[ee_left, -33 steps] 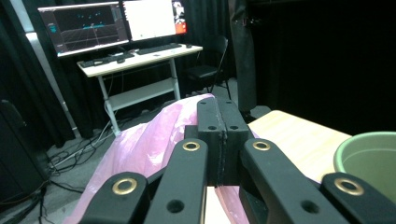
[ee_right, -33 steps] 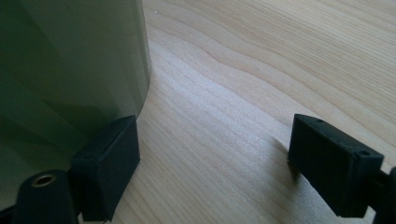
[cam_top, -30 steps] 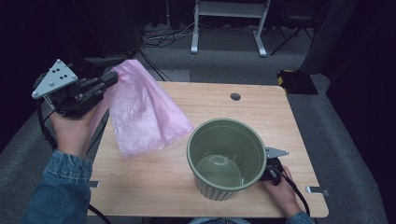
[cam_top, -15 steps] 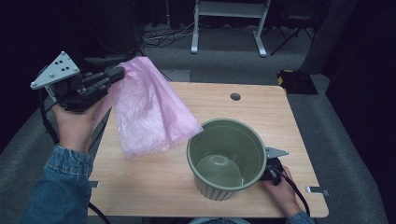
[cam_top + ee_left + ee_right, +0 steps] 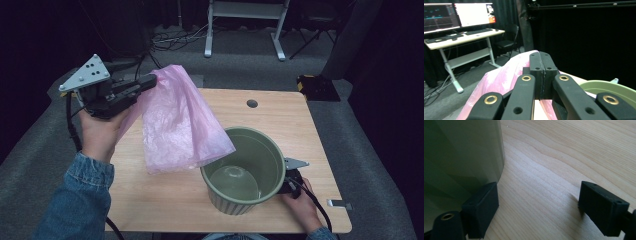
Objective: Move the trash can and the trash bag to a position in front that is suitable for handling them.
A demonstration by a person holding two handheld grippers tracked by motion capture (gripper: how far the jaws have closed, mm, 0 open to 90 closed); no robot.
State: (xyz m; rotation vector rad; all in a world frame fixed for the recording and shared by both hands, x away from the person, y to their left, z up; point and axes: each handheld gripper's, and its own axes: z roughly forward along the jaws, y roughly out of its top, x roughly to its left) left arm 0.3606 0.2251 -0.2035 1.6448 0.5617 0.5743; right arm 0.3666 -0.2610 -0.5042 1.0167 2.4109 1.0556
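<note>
Two grippers: one per hand, both over or at the wooden table (image 5: 280, 115).
Left gripper (image 5: 148, 82): raised above the table's left-rear edge, jaws pressed together, clenched on the top corner of the pink plastic bag (image 5: 177, 125); grey three-cornered plate on top, cable trailing down by the wrist.
Left gripper close-up: in the left gripper view, jaw pads meet flat on each other with pink film pinched in the seam; left gripper (image 5: 540, 72), bag (image 5: 499, 82) draping away below and to the left.
Bag position: hanging in the air, clear of the table, between the left gripper and the green pot (image 5: 245, 172).
Bag long axis: slanted, running from the pinched corner at upper left down toward lower right.
Bag pointing: narrow end up at the jaws, wide crumpled bottom edge down, its lower right corner overlapping the pot's near-left rim in the high view; touching or just above, cannot tell.
Pot: upright on the table's front right, mouth up, ribbed outside, inside bare.
Right gripper (image 5: 291, 176): low on the table just right of the pot, released, jaws spread wide.
Right gripper close-up: right gripper (image 5: 537, 205) lies level on the wood, left jaw against the pot wall (image 5: 461, 155), right jaw well apart on bare table (image 5: 554, 157); nothing grasped.
Background: desk with monitors (image 5: 459, 17) behind, in the left gripper view.
</note>
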